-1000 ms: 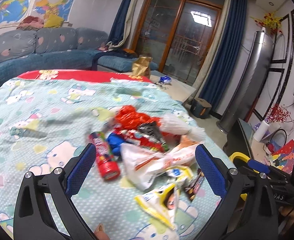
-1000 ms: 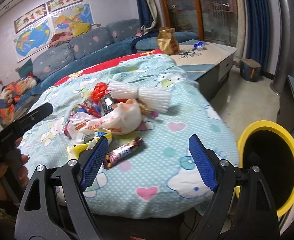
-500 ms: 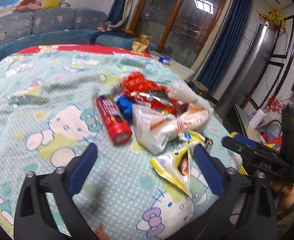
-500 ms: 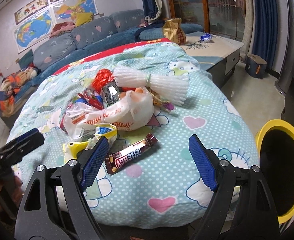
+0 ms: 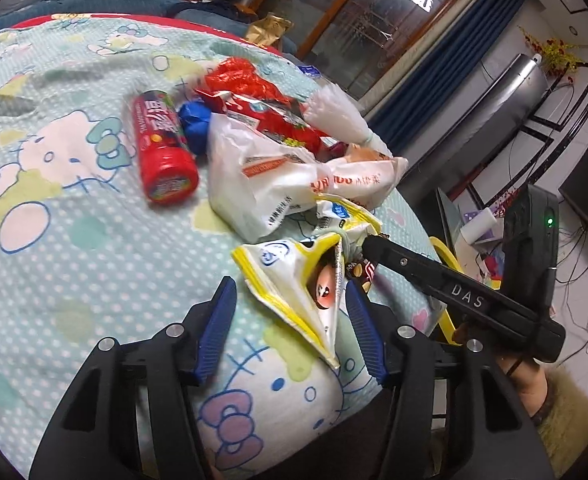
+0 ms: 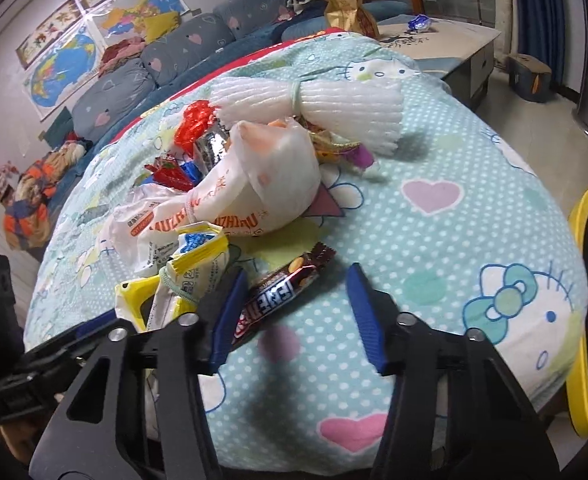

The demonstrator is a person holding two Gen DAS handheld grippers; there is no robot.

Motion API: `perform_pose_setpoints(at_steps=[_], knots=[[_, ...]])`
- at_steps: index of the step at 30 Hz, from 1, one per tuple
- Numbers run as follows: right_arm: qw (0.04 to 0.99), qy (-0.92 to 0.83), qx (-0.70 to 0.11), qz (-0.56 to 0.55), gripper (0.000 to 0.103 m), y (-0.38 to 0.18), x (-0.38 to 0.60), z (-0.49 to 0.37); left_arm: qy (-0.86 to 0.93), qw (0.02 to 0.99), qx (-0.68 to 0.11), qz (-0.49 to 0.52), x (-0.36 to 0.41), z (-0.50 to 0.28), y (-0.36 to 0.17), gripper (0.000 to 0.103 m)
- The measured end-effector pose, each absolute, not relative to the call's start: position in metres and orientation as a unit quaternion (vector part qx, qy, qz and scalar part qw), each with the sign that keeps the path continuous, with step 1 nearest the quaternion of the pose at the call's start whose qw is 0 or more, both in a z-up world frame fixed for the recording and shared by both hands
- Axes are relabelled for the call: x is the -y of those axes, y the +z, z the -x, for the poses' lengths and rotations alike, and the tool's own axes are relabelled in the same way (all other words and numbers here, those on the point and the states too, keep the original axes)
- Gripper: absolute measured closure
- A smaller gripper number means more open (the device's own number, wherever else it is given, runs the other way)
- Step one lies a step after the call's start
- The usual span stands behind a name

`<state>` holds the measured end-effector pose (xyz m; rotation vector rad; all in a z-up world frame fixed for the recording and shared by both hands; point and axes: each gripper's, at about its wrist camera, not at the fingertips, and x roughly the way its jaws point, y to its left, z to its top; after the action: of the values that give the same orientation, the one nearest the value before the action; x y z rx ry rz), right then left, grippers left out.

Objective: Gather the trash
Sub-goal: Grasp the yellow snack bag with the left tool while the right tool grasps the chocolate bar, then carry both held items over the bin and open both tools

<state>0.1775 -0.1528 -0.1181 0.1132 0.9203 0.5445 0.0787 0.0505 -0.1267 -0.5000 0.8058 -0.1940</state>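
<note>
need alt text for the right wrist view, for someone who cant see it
The open right gripper straddles a brown candy bar wrapper on a cartoon-print bedspread. Behind it lie a yellow snack packet, a white plastic bag and white foam netting. A yellow-rimmed bin stands at right.

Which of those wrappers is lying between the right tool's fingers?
The dark brown candy bar wrapper, long and narrow; the yellow packet sits left, outside them.
</note>
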Motion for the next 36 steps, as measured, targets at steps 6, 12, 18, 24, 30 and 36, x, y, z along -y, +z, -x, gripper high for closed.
perform_pose_setpoints(at_steps=[6, 12, 18, 24, 30, 36], knots=[[0.863, 0.265, -0.427, -0.047, 0.084, -0.118, 0.149, -0.174, -0.103, 0.882, -0.393, 0.239, -0.040, -0.084, -0.132, 0.074], [0.862, 0.273, -0.423, -0.055, 0.090, -0.114, 0.158, -0.173, -0.103, 0.884, -0.393, 0.232, -0.040, -0.086, -0.130, 0.080], [0.864, 0.279, -0.416, -0.059, 0.095, -0.107, 0.167, -0.168, -0.103, 0.892, -0.386, 0.212, -0.035, -0.081, -0.122, 0.083], [0.868, 0.285, -0.404, -0.050, 0.098, -0.093, 0.175, -0.161, -0.105, 0.904, -0.366, 0.194, -0.032, -0.076, -0.108, 0.084], [0.875, 0.284, -0.390, -0.045, 0.099, -0.081, 0.184, -0.156, -0.109, 0.910, -0.354, 0.188, -0.029, -0.072, -0.097, 0.084], [0.884, 0.282, -0.371, -0.029, 0.100, -0.070, 0.190, -0.151, -0.116, 0.915, -0.343, 0.177, -0.025, -0.069, -0.090, 0.085]])
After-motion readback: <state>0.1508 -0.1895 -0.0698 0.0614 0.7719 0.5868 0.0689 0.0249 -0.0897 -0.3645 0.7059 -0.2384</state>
